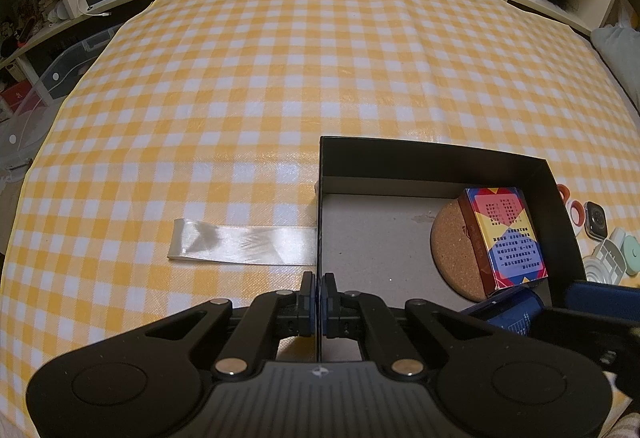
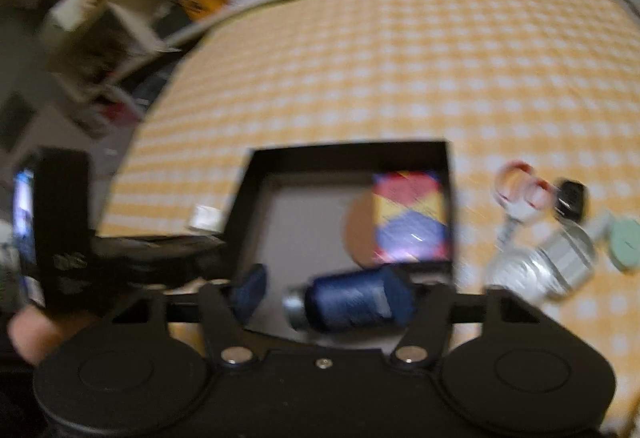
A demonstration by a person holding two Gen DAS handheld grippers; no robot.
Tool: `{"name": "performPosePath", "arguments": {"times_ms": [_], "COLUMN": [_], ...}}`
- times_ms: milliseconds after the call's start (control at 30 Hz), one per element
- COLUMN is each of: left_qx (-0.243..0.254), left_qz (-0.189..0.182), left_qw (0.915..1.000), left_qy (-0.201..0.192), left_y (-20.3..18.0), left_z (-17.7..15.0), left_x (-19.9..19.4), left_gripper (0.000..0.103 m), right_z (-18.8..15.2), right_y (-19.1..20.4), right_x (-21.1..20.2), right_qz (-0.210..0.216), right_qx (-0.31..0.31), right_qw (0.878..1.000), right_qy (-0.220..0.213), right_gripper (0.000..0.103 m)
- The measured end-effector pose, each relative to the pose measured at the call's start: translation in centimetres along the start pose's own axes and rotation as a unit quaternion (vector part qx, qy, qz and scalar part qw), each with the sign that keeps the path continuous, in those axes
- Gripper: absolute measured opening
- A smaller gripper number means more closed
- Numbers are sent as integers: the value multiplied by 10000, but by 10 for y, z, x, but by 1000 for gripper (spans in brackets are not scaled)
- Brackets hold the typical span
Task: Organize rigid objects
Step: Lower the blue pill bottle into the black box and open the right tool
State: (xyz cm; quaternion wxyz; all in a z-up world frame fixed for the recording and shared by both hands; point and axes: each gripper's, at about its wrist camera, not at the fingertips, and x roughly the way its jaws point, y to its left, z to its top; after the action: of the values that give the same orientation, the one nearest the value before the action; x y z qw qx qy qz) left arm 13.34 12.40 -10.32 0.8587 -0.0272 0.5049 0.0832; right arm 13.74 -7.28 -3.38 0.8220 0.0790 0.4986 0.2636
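Left gripper point(image 1: 319, 302) is pinched tight on the near left wall of the black box point(image 1: 400, 153), steadying it. Right gripper point(image 2: 320, 294) is spread wide, with a dark blue cylinder point(image 2: 352, 302) lying against its right finger over the box's near edge; the view is motion-blurred, so I cannot tell whether the cylinder is gripped or just released. Inside the box, a round cork coaster point(image 1: 452, 242) lies flat at the right, and a glossy printed carton point(image 1: 508, 234) in red, yellow and blue sits on it against the right wall. Risk: the cylinder is smooth and round with a metal end, so it likely rolls on the plain grey cardboard floor, or catches the near rim and tips out onto the checked tablecloth point(image 1: 280, 77). The thin wall in the left gripper could buckle or drag the box if pulled. A flat satin ribbon point(image 1: 244, 242) runs out from the box's left side. Still outside, right of the box: scissors point(image 2: 516, 193) with red-ringed handles, a smartwatch point(image 1: 596, 220), a mint round case point(image 2: 628, 244) and a clear ribbed jar point(image 2: 540, 266).
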Motion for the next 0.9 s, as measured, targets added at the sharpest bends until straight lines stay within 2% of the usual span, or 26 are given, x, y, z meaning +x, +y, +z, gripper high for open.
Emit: {"name": "performPosePath", "arguments": {"times_ms": [67,133,333,467,633,800,900], "left_qx": [-2,-2,-58,-57,-57,-55,-61], "left_qz": [-2,-2,-43,-44,-43,-44,-48], "left_qw": [10000,10000,10000,10000,10000,10000,10000], "left_qy": [1,1,12,18,14,17,18], "left_y": [0,0,2,3,4,4,4], "left_z": [0,0,-3,-3,-3,-2,-2], "left_x": [0,0,0,0,0,0,0], "left_gripper": [3,3,3,3,3,3,3], "right_z": [6,10,8,5,-2,0,0], "right_y": [-1,2,17,22,28,29,31], "right_x": [8,21,63,80,87,84,78], "right_qz": [255,346,336,303,79,-18,305], "right_qx": [-74,-215,-883,-1334,-1990,-2027,-1957], "right_qw": [9996,9990,9943,9882,9771,9759,9772], "right_qy": [75,172,485,694,747,812,762], "right_gripper": [42,37,34,37,45,46,63]}}
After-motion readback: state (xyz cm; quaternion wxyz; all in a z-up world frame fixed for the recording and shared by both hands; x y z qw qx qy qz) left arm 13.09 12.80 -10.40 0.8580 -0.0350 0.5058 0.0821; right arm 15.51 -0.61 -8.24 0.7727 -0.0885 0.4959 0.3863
